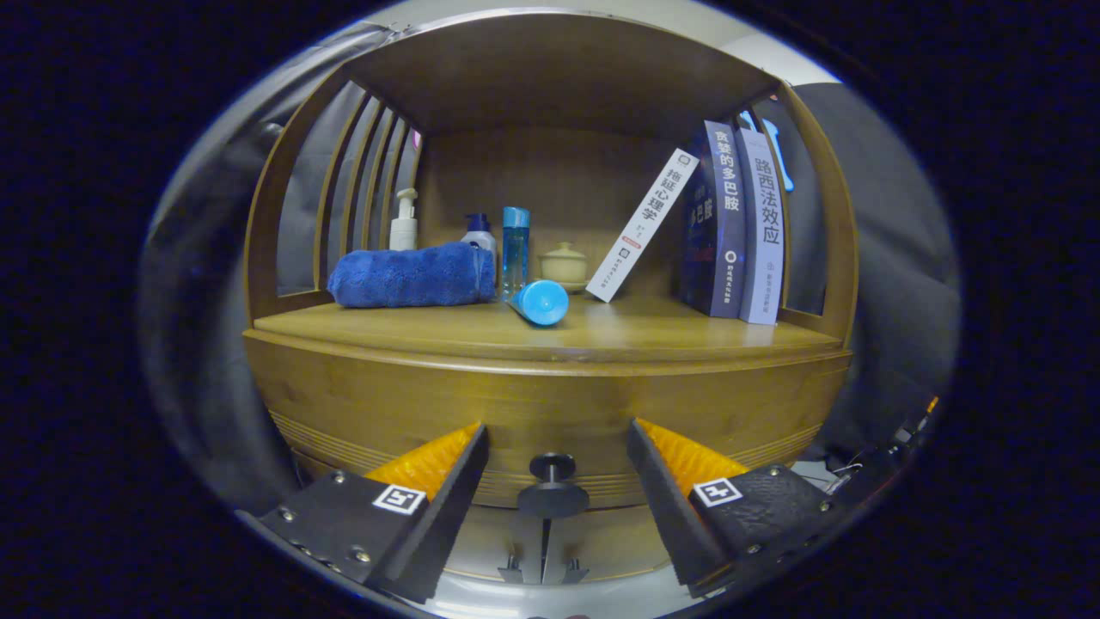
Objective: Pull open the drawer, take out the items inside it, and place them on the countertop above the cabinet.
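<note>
- Gripper (557, 468): fingers wide apart, nothing held. Drawer knob (553, 481) sits between them, just ahead, roughly centred, touching neither finger.
- Drawer (550, 430): front looks flush w/ cabinet, so judged closed. Items inside not visible.
- Tabletop (653, 331) above drawer already carries: rolled blue towel (411, 275) at left, blue tube (540, 301) lying on its side near front edge, pump bottle (403, 222), tall blue bottle (515, 249), small lidded jar (564, 265), leaning white book (643, 225), two upright books (739, 223) at right.
- Step in hand (my read): grab knob, pull drawer. Task barely begun.
- How to do well: move fwd until fingers straddle knob stem behind the disc, keep knob centred, then close so both fingers press evenly. Pull straight back along drawer axis, no twist or lift, else the drawer may bind.
- Risk: closing too early pinches only the disc rim → slip on pull.
- Free spot for items: front right of tabletop, between tube and upright books.
</note>
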A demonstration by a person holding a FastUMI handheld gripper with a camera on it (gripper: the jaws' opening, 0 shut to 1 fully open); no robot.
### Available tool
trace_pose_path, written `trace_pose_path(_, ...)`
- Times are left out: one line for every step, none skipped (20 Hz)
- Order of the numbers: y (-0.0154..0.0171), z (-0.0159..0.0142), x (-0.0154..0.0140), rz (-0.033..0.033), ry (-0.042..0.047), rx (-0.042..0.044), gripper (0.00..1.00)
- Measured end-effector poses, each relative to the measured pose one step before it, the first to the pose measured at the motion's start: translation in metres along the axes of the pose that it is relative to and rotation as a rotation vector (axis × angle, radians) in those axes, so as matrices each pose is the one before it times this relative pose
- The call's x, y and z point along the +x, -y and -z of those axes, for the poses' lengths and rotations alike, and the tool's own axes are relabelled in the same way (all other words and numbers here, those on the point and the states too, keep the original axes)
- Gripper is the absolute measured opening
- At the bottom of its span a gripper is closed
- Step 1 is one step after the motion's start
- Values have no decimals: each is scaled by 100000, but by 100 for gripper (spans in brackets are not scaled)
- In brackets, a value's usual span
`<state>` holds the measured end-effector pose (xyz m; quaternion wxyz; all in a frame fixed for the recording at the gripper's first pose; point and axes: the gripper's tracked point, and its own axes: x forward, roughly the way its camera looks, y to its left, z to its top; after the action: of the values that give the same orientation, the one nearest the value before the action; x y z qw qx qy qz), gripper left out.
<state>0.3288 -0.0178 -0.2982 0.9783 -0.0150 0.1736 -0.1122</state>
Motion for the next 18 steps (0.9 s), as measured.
trace_pose_path(-31,45,47,28,-37,-277,98)
trace_pose_path(66,5,-13,144,-34,-700,97)
trace_pose_path(33,-13,2,-3,-31,-100,97)
trace_pose_path(-51,-46,-18,-119,183,285,98)
trace_pose_path(0,57,25,-56,218,-13,98)
trace_pose_path(24,-38,-23,9,422,-245,97)
trace_pose_path(28,12,15,-139,143,88,98)
trace_pose_path(-22,-72,-52,-265,87,920,98)
trace_pose_path(58,-26,-41,-375,-252,1317,97)
trace_pose_path(485,-314,-234,966,-308,1620,97)
trace_pose_path(913,-617,-498,1201,583,2515,98)
trace_pose_path(689,-1004,-948,174,1049,3149,95)
trace_pose_path(438,-1072,-855,-188,1571,2614,95)
trace_pose_path(551,-1031,-1047,-501,343,1472,94)
trace_pose_path(656,-1092,-1154,-986,658,1250,94)
trace_pose_path(628,-1311,-1310,-1226,1273,817,94)
trace_pose_path(687,-1481,-1437,-806,1492,43,94)
trace_pose_path(801,-1509,-1614,-495,1669,-738,94)
